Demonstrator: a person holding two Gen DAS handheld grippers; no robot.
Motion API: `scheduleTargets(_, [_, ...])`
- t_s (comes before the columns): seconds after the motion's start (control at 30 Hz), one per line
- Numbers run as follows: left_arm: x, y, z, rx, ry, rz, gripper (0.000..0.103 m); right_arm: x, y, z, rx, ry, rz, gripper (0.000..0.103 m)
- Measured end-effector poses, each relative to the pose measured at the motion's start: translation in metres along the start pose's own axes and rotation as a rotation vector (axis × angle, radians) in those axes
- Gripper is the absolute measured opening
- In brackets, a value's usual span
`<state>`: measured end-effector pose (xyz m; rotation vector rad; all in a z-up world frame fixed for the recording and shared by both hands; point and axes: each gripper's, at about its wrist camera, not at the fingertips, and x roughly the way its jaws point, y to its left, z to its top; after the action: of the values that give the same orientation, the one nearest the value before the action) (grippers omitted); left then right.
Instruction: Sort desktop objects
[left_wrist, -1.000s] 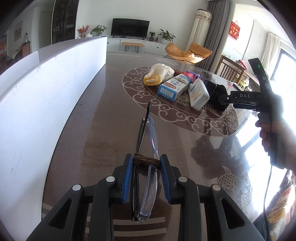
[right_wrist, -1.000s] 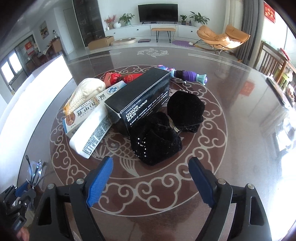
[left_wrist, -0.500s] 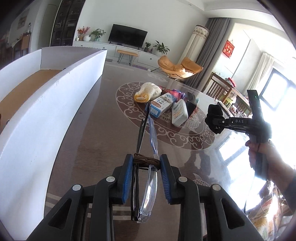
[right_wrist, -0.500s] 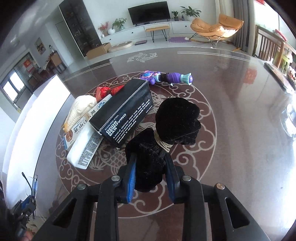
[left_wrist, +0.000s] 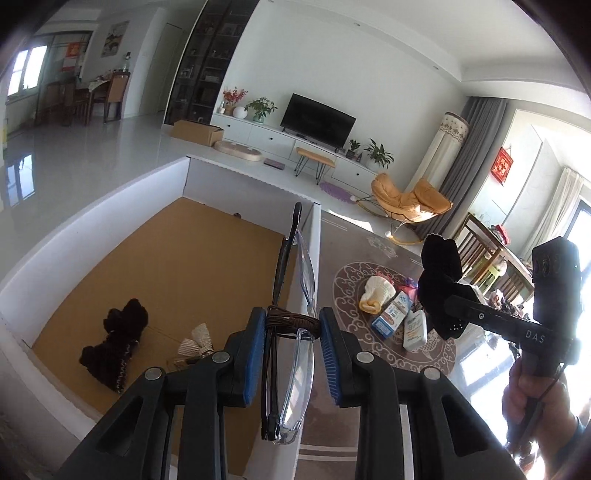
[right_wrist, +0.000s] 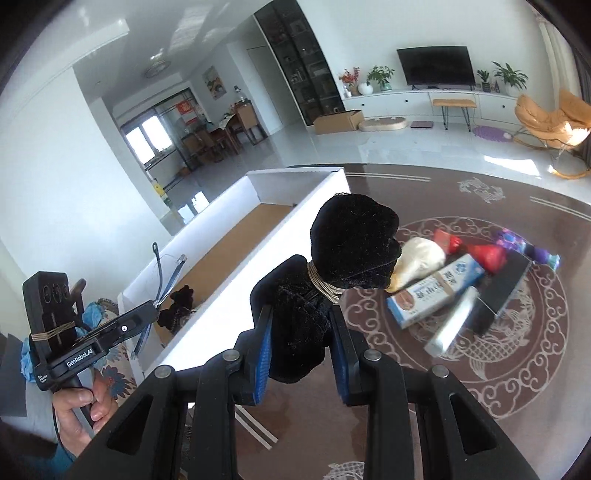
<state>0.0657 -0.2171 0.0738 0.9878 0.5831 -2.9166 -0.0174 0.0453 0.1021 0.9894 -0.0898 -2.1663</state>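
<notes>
Gripping glasses (left_wrist: 291, 332), black pouch (right_wrist: 332, 273).

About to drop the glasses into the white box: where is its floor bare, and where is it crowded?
Bare: the brown floor from the far wall to the black velvet bundle. Crowded: the near end, where that bundle and a cream bow lie beside each other.

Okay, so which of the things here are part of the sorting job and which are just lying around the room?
Part of the job:
- glasses in the left hand-held gripper
- black velvet pouch in the right hand-held gripper
- white box
- black pouch already in it
- pile on the table

Just lying about:
- TV
- orange chair
- cardboard carton
</notes>
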Motion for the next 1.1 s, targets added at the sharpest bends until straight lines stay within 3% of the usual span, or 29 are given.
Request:
scheduleTargets(0.17, [0.035,0.07,0.028,-0.031,0.102,0.185,0.029,0.083,0.098,0.026,-0.184,0.062,0.077,0.029])
scheduleTargets(0.2, [0.042,0.077,0.029,-0.033,0.132,0.203,0.029,0.118,0.125,0.031,-0.249,0.086,0.06,0.029])
scheduleTargets(0.23, [0.052,0.083,0.028,-0.033,0.167,0.215,0.029,0.118,0.125,0.031,-0.249,0.086,0.06,0.029])
scheduleTargets(0.33, [0.075,0.09,0.02,-0.026,0.252,0.272,0.032,0.17,0.151,0.033,-0.328,0.156,0.003,0.031])
scheduleTargets(0.4, [0.086,0.092,0.012,-0.015,0.295,0.31,0.049,0.197,0.156,0.032,-0.341,0.202,-0.034,0.038])
scheduleTargets(0.43, [0.087,0.092,0.01,-0.016,0.299,0.327,0.059,0.216,0.156,0.027,-0.337,0.244,-0.066,0.051])
scheduleTargets(0.47, [0.082,0.089,0.01,-0.018,0.268,0.33,0.063,0.216,0.156,0.027,-0.337,0.244,-0.066,0.057])
scheduleTargets(0.53, [0.071,0.085,0.012,-0.031,0.208,0.314,0.077,0.215,0.152,0.026,-0.321,0.228,-0.08,0.066])
scheduleTargets(0.67, [0.051,0.05,0.012,-0.03,0.105,0.258,0.079,0.17,0.13,0.027,-0.268,0.079,-0.07,0.083])
scheduleTargets(0.77, [0.04,-0.002,0.012,0.005,0.04,0.132,0.08,0.121,0.104,0.019,-0.263,-0.063,-0.133,0.092])
scheduleTargets(0.8, [0.037,-0.022,0.008,0.026,0.025,0.081,0.08,0.086,0.08,0.005,-0.252,-0.136,-0.217,0.098])
scheduleTargets(0.87, [0.032,-0.062,-0.007,0.076,0.013,-0.014,0.085,0.072,0.064,-0.002,-0.237,-0.153,-0.262,0.101])
scheduleTargets(0.93, [0.034,-0.101,-0.028,0.116,0.037,-0.112,0.1,0.05,0.026,-0.015,-0.194,-0.137,-0.356,0.101])
scheduleTargets(1.0, [0.052,-0.131,-0.052,0.143,0.093,-0.192,0.103,0.026,-0.035,-0.041,-0.13,-0.066,-0.501,0.101])
scheduleTargets(1.03, [0.066,-0.144,-0.065,0.162,0.136,-0.201,0.103,0.026,-0.035,-0.041,-0.13,-0.066,-0.501,0.101])
scheduleTargets(1.1, [0.091,-0.168,-0.092,0.208,0.215,-0.19,0.103,0.012,-0.073,-0.059,-0.086,-0.029,-0.585,0.101])
